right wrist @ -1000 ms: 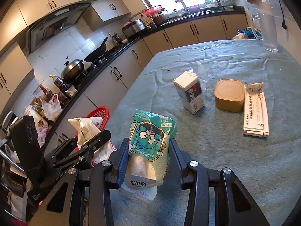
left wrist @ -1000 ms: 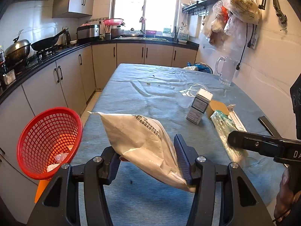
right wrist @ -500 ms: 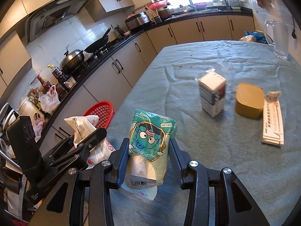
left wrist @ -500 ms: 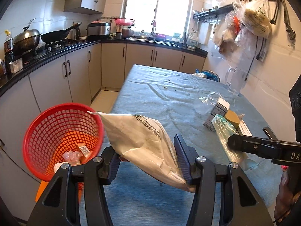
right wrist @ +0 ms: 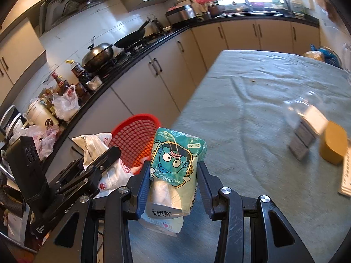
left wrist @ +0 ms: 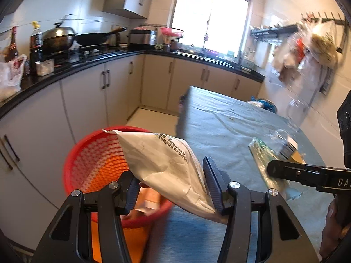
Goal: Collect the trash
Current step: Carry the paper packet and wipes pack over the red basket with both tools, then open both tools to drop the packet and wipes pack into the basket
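Biggest risk here is a miss: the white paper bag (left wrist: 166, 166) is long and floppy, pinched only near its lower end by the left gripper (left wrist: 173, 188), so if it's let go before it's properly over the red mesh basket (left wrist: 87, 166) it could catch the rim and flop to the floor. Same goes for the teal tissue pack (right wrist: 177, 166), squeezed upright in the right gripper (right wrist: 174, 188); that one hangs over the table's (right wrist: 252, 114) near edge, with the basket just beyond the left side of the table. Both grippers could also bump, since they're close side by side.

Versus a second ago, the basket sits much closer under the left gripper, and the small carton (right wrist: 307, 131) and yellow tub (right wrist: 333, 144) have slid toward the right edge of view.
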Available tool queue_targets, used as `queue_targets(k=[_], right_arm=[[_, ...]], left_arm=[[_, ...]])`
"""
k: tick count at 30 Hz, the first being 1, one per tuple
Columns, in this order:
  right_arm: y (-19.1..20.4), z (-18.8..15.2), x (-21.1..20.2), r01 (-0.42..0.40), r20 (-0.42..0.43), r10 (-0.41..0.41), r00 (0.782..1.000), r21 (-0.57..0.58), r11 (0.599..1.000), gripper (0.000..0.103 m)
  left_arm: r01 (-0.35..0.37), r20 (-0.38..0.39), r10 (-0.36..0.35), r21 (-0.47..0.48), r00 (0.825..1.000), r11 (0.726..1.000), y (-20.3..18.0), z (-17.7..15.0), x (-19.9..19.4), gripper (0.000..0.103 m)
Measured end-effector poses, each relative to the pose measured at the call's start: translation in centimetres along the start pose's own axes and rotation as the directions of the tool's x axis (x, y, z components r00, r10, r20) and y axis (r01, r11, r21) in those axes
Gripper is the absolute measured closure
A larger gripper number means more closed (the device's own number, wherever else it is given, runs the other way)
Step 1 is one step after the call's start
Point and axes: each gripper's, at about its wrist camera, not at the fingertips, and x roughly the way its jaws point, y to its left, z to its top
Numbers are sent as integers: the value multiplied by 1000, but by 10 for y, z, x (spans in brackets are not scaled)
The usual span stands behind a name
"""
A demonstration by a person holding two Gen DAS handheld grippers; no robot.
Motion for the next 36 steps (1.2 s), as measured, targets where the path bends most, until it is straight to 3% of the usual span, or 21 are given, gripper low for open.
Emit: queue_targets(k=[7, 15, 25, 36], right_arm=[[29, 15, 33, -42, -36, 41, 999, -27, 999, 58], [58, 27, 79, -98, -93, 95, 991, -28, 995, 58], [62, 30, 125, -104, -148, 102, 984, -6, 995, 58], [53, 33, 150, -81, -175, 85, 981, 29, 996, 56]], left_arm=[[-80, 7, 81, -80, 997, 994, 59, 9, 0, 50], [-110, -41, 106, -117, 994, 987, 94, 9, 19, 50], [-124, -105, 114, -86, 988, 989, 101, -1, 44, 50], [-126, -135, 117, -58, 984, 990, 97, -7, 61, 49]])
